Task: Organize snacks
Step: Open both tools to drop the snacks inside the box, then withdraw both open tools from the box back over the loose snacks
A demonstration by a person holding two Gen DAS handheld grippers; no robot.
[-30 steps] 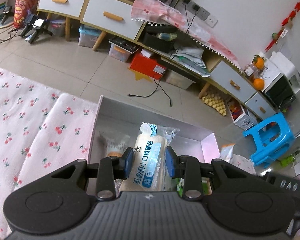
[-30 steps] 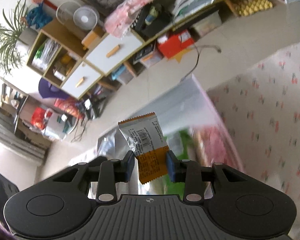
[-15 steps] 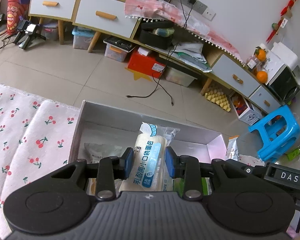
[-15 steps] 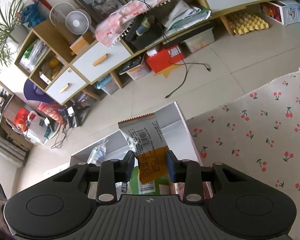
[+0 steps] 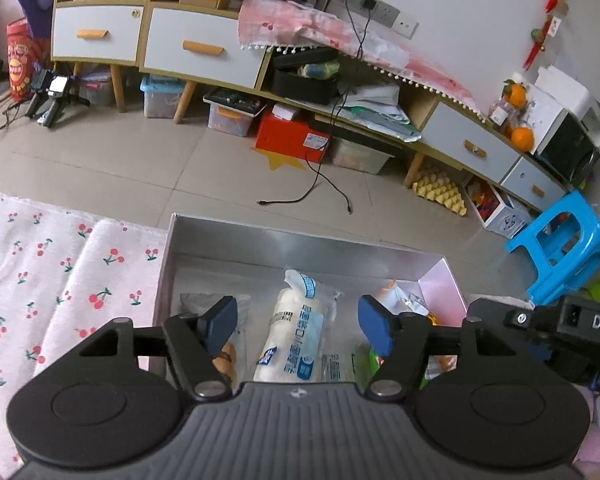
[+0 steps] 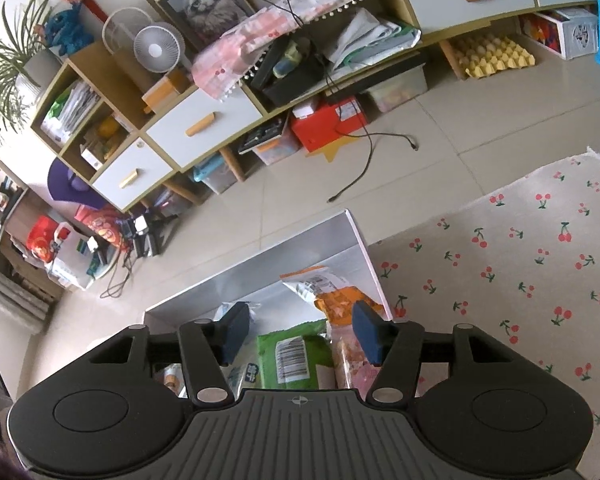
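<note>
A silver box (image 5: 300, 246) sits on a cherry-print cloth and holds several snack packs. My left gripper (image 5: 298, 326) is open above it, over a white and blue bread pack (image 5: 296, 332) that lies in the box. My right gripper (image 6: 298, 332) is open too. An orange and silver snack packet (image 6: 332, 292) lies against the box's right wall (image 6: 366, 256), free of the fingers. A green pack (image 6: 292, 356) lies below the right gripper. The right gripper's body shows at the right of the left wrist view (image 5: 560, 328).
The cherry-print cloth (image 6: 520, 264) spreads right of the box and also left of it (image 5: 48, 276). Beyond lies tiled floor with a black cable (image 5: 308, 196), a low cabinet with drawers, and a blue stool (image 5: 560, 244).
Both grippers have opened. The left one let go of the bread pack, the right one let go of the orange packet; both packs now lie in the box.
</note>
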